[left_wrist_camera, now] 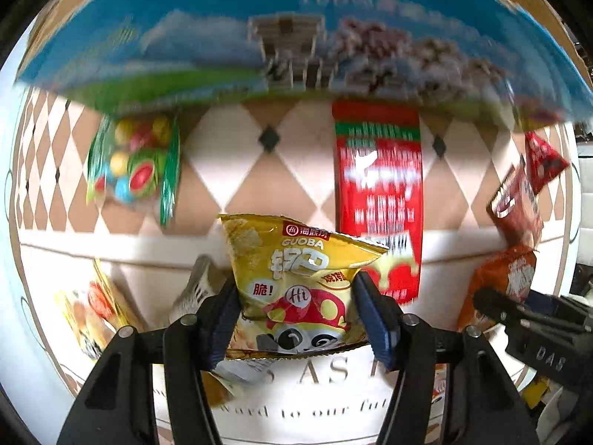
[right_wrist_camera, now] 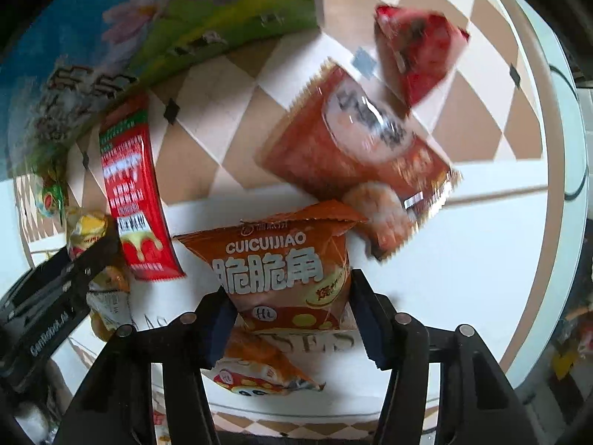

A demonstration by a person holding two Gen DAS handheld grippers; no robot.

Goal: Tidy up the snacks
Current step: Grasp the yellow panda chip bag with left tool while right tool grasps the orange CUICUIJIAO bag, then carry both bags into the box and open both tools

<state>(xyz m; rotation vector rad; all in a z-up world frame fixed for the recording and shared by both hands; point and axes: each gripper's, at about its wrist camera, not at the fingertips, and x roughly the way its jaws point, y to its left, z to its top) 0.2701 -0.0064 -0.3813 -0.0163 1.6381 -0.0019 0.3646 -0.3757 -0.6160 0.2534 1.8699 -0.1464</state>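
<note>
Though pinched between pads, yellow Guoba bag (left_wrist_camera: 296, 289) — bottom edge hidden.

The yellow bag (left_wrist_camera: 296, 285) at lower centre of the left view and the orange bag (right_wrist_camera: 289, 270) at lower centre of the right view are glossy, crinkled foil-like plastic. The red packet (left_wrist_camera: 378, 193) right of centre is shiny film, and the candy pouch (left_wrist_camera: 137, 163) at left is clear plastic. The gripper arms look like matt black plastic with dull blue pads (left_wrist_camera: 374, 319) and small metal pins (left_wrist_camera: 410, 319), over a smooth, faintly sheened tabletop (left_wrist_camera: 237, 170).
</note>
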